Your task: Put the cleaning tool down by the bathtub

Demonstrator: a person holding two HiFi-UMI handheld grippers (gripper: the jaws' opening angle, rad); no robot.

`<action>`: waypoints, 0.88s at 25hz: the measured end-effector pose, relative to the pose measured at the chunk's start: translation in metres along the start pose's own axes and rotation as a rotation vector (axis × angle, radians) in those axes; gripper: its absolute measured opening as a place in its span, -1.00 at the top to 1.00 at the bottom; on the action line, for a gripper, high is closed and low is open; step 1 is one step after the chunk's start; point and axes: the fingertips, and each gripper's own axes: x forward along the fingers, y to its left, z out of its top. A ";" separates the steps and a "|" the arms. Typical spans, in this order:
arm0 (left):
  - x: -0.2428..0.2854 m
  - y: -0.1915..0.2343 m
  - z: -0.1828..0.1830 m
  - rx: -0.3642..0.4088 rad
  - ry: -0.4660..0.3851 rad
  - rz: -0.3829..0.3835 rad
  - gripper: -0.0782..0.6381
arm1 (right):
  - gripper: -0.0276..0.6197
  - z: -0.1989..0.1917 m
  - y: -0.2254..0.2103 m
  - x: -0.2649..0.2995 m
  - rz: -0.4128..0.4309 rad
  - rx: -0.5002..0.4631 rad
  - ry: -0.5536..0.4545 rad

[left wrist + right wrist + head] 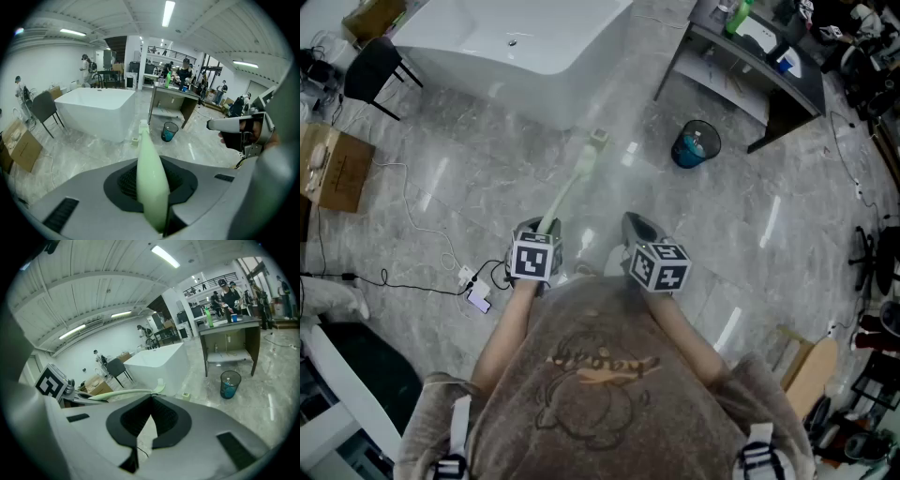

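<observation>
The cleaning tool (572, 187) is a long pale green wand. My left gripper (546, 225) is shut on its handle, and the wand points out over the floor toward the white bathtub (516, 37). In the left gripper view the handle (151, 173) runs straight out between the jaws, and the tub (96, 110) stands ahead at the left. My right gripper (636, 225) is held beside the left one, apart from the tool. Its jaws meet at the tips with nothing between them (151, 399). The right gripper view shows the wand (122, 394) crossing at the left.
A teal waste bin (696, 143) stands on the floor by a dark desk (750, 56) at the right. A small green box (598, 136) lies near the tub. A black chair (370, 70) and a cardboard box (337, 169) are at the left. Cables and a power strip (469, 278) lie by my feet.
</observation>
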 end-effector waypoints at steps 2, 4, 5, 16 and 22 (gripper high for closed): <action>0.002 -0.001 0.002 0.002 0.003 -0.003 0.58 | 0.92 0.001 -0.002 0.000 -0.001 0.002 0.001; 0.004 -0.002 0.003 0.004 0.004 -0.006 0.58 | 0.92 0.002 -0.004 0.001 -0.002 0.004 0.001; 0.005 -0.002 0.004 0.005 0.006 -0.008 0.58 | 0.92 0.003 -0.004 0.002 -0.003 0.005 0.001; 0.029 0.005 0.025 0.009 0.028 -0.016 0.58 | 0.91 0.026 -0.022 0.020 0.007 0.038 -0.030; 0.053 0.018 0.057 0.016 0.037 -0.011 0.58 | 0.91 0.057 -0.038 0.052 0.034 0.028 -0.030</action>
